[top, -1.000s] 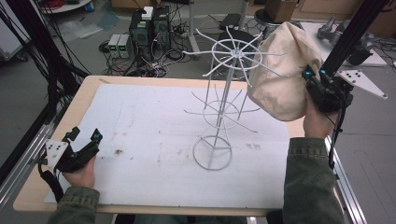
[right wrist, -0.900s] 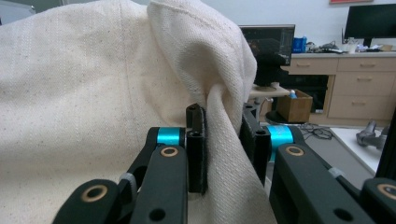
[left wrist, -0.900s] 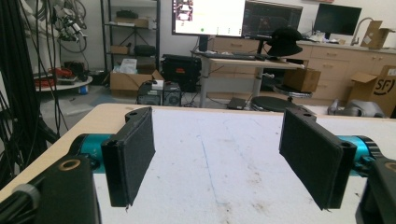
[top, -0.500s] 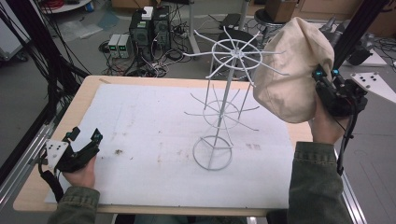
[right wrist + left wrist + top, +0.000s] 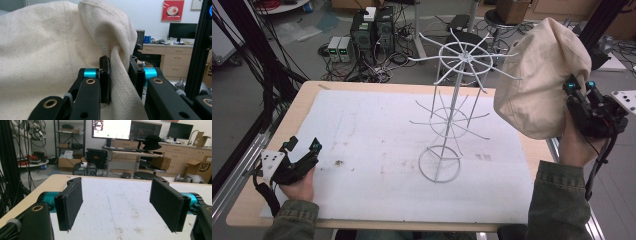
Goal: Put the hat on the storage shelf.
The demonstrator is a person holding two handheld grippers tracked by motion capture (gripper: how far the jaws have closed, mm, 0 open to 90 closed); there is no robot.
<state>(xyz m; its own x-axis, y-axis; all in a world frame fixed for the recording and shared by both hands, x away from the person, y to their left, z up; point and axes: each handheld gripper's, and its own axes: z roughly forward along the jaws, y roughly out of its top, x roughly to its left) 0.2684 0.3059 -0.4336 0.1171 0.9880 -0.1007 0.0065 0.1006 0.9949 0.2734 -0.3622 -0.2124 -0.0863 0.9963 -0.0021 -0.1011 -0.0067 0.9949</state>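
Note:
A cream cloth hat (image 5: 542, 75) hangs in the air at the right of the table, level with the top ring of a white wire display stand (image 5: 452, 115). My right gripper (image 5: 579, 90) is shut on a fold of the hat (image 5: 50, 57), and the cloth is pinched between its two black jaws in the right gripper view, where that gripper (image 5: 119, 75) shows close up. The stand rises from the middle of the white mat (image 5: 377, 150), with spokes at two levels. My left gripper (image 5: 302, 147) rests low at the table's front left, open, with nothing between its pads (image 5: 71, 200).
The wooden table edge (image 5: 307, 100) frames the mat. Computers and cables (image 5: 367, 35) sit on the floor behind the table. Black frame posts (image 5: 247, 55) stand at the left. A desk with monitors (image 5: 125, 130) lies beyond the table in the left gripper view.
My right gripper has lifted the hat up and a little to the right, away from the stand's top ring. The left gripper has stayed put.

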